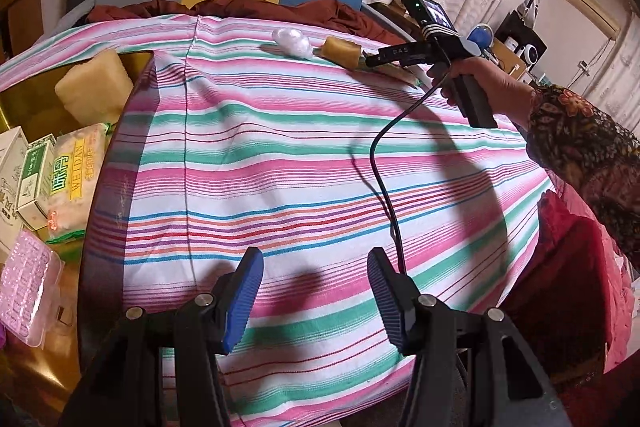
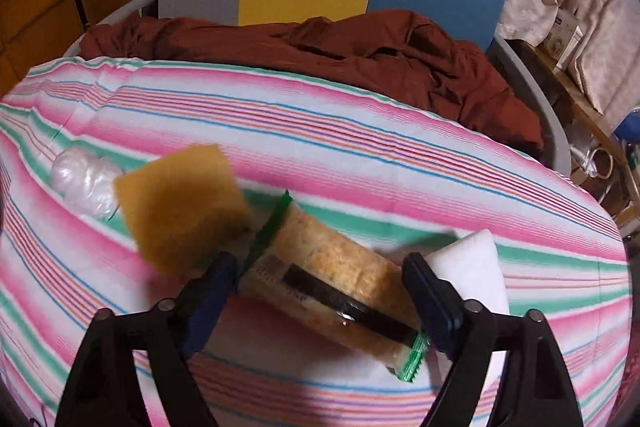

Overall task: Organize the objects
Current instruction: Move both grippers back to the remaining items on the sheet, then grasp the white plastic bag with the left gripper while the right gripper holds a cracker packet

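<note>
I am bringing my wide-open right gripper (image 2: 320,291) over the snack packet (image 2: 332,283) low in the right wrist frame, touching nothing, my left gripper (image 1: 316,291) half-open and empty, while the sponge (image 2: 184,207), plastic wad (image 2: 86,183) and white block (image 2: 476,263) are waiting beside it, the gold box (image 1: 24,103) at frame left already part-filled.

Wide bare stretch of striped tabletop (image 1: 280,155) lies open ahead of the left claw (image 1: 316,287), crossed only by a black cable (image 1: 380,179) on its right side. Far edge is crowded: plastic wad (image 2: 86,183), yellow sponge (image 2: 180,203), cracker pack (image 2: 332,275) & white block (image 2: 472,263) sit close together. Left side blocked by gold box (image 1: 24,99) w/ cartons; brown cloth (image 2: 360,55) heaps behind.
</note>
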`<state>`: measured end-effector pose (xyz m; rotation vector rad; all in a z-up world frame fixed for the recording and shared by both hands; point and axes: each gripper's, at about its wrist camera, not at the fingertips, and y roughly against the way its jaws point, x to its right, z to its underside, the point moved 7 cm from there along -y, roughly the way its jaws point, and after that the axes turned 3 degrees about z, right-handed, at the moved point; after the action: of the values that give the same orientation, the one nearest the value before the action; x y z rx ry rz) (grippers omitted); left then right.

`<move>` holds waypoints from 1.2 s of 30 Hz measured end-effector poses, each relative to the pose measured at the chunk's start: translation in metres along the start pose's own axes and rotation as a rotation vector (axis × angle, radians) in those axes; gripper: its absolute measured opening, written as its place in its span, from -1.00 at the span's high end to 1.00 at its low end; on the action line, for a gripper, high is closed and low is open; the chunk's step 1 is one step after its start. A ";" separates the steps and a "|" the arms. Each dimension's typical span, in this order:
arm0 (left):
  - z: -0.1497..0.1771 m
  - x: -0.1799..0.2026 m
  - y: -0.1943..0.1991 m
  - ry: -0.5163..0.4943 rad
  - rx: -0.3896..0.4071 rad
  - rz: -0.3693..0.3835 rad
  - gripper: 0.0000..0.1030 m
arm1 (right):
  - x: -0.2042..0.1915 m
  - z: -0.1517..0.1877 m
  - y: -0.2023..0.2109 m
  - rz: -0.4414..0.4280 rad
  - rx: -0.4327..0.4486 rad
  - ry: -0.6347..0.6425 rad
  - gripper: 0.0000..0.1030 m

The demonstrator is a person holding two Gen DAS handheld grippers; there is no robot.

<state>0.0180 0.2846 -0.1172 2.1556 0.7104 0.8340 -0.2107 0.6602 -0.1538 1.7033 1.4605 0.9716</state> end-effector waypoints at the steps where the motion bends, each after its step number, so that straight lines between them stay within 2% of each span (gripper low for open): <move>1: 0.000 0.000 0.000 0.001 0.000 -0.001 -0.06 | 0.002 0.000 -0.002 -0.003 -0.010 0.007 -0.83; 3: 0.000 0.000 -0.002 0.007 -0.003 0.001 -0.06 | 0.000 0.005 -0.003 -0.021 -0.037 0.027 -0.92; 5: -0.001 -0.001 -0.003 0.017 0.001 0.009 -0.06 | -0.007 0.015 0.001 -0.059 -0.060 0.053 -0.92; 8: -0.003 -0.002 -0.005 0.028 0.006 0.015 -0.06 | -0.027 0.038 0.014 -0.207 -0.107 0.045 -0.90; 9: -0.004 -0.002 -0.005 0.032 0.007 0.016 -0.06 | -0.033 0.044 0.021 -0.243 -0.102 0.044 -0.87; 10: -0.005 -0.003 -0.006 0.036 0.007 0.017 -0.06 | -0.036 0.046 0.027 -0.242 -0.073 0.045 -0.86; 12: -0.006 -0.004 -0.009 0.052 0.004 0.015 -0.06 | -0.029 0.043 0.037 -0.170 0.010 -0.006 -0.86; 15: -0.011 -0.006 -0.010 0.071 0.002 0.003 -0.06 | -0.008 0.039 0.031 -0.132 0.043 -0.228 -0.84; 17: -0.015 -0.007 -0.008 0.080 0.013 -0.006 -0.06 | -0.004 0.040 0.022 -0.150 0.044 -0.326 -0.67; 20: -0.025 -0.011 -0.007 0.082 0.023 -0.028 -0.06 | -0.010 0.040 0.020 -0.076 0.087 -0.310 -0.41; 22: -0.033 -0.012 -0.010 0.077 0.022 -0.032 -0.06 | -0.018 0.044 0.020 0.003 0.103 -0.259 -0.07; 24: -0.044 -0.011 -0.016 0.069 0.025 -0.040 -0.06 | -0.025 0.053 0.028 0.085 0.123 -0.219 0.08; 29: -0.088 -0.011 -0.038 0.049 0.041 -0.052 -0.07 | -0.033 0.082 0.045 0.112 0.138 -0.292 0.09; 32: -0.121 -0.013 -0.060 0.041 0.046 -0.074 -0.23 | -0.037 0.101 0.059 0.083 0.160 -0.335 0.09; 35: -0.154 -0.019 -0.090 0.048 0.040 -0.106 -0.55 | -0.043 0.108 0.063 0.088 0.176 -0.339 0.09; 36: -0.164 -0.021 -0.101 0.049 0.037 -0.120 -0.56 | -0.045 0.108 0.062 0.096 0.178 -0.334 0.09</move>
<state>-0.1389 0.3986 -0.1133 2.1088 0.8775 0.8188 -0.0911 0.6039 -0.1572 1.9693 1.2834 0.5806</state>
